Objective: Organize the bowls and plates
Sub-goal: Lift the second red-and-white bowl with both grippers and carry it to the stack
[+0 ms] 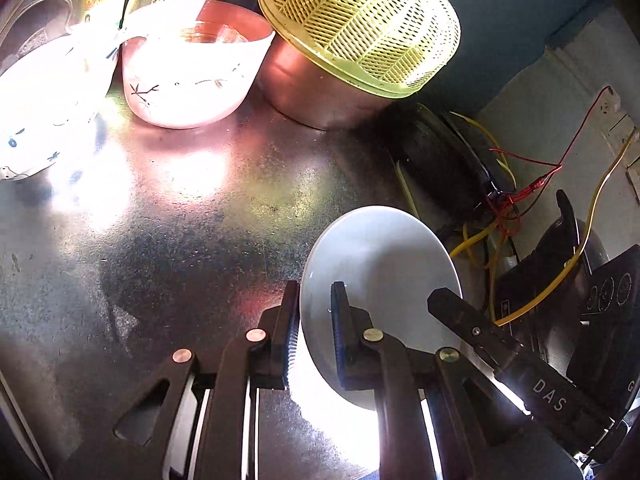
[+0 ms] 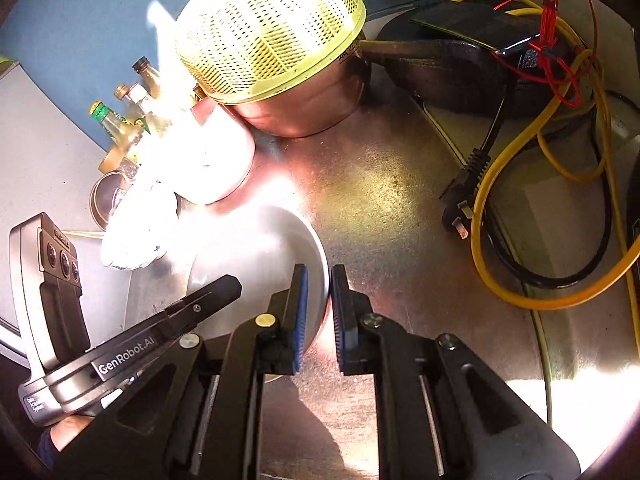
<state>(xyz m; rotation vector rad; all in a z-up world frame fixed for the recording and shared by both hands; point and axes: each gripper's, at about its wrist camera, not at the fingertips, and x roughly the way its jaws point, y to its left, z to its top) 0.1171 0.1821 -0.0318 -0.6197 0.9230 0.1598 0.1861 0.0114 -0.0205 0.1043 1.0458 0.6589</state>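
A small white bowl [image 1: 380,256] is seen clamped at its rim by both grippers above a metal counter [image 1: 180,240]. In the left wrist view, the left gripper [image 1: 316,320] is closed narrowly on the bowl's near-left wall, one pad outside and one inside. The right gripper's finger [image 1: 460,312] is seen entering from 4 o'clock onto the same bowl. In the right wrist view, the right gripper [image 2: 318,304] is closed narrowly on the bowl's [image 2: 260,252] right rim, the wall being pinched between the blue pads, while the left gripper [image 2: 216,292] is seen reaching in from 8 o'clock.

At 11 o'clock from the held bowl in the left view, a pink-lined bowl with a twig pattern [image 1: 192,72] is noted, with a blue-patterned white bowl [image 1: 36,120] further out at 10 o'clock, both heavily overexposed. At 12 o'clock, a yellow plastic colander [image 1: 360,20] is found inverted on a steel basin [image 1: 320,92]. Yellow and red wires [image 1: 520,200] are observed at 2 o'clock, and glass bottles [image 2: 124,120] are seen behind the bowls in the right view.
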